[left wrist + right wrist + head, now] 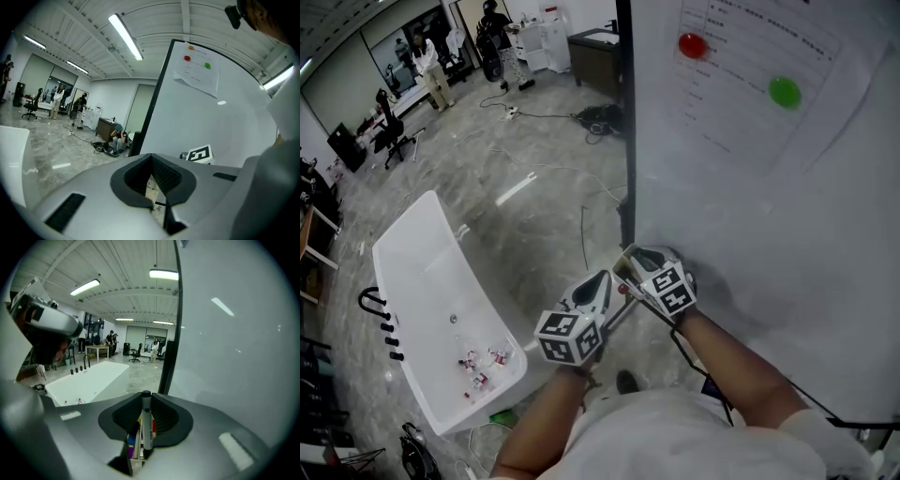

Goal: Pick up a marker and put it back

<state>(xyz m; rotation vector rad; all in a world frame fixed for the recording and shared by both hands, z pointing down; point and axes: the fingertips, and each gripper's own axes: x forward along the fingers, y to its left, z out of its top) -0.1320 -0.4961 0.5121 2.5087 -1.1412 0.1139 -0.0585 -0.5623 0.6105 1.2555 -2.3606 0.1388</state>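
- Grey polished floor [516, 159] fills most of the head view. A white bathtub [422, 272] stands on it at left and a whiteboard [769, 206] at right. A paper sheet on the board carries a red magnet [692, 44] and a green magnet [784, 91]. No bench here. Both claws sit at the board's lower edge, left claw [600, 281] just beside right claw [630, 265].
- Left gripper view: left claw [153, 160] has its tips together with nothing clamped. A cardboard-looking holder [151, 191] shows through the gap behind them. Beyond is an open office with strip lights and people far off.
- Right gripper view: right claw [146, 404] is clamped on the marker [146, 420], which is upright with its black cap up. Its lower end is at the holder [136, 461] among other coloured markers. I can't tell if it is clear of it.
- Risk, my read: the marker is thin and smooth, so it may pivot in the pads. If I lower it off-line, it could hit the neighbouring markers or the holder rim and drop to the floor. The left claw is so near that it could knock the holder.
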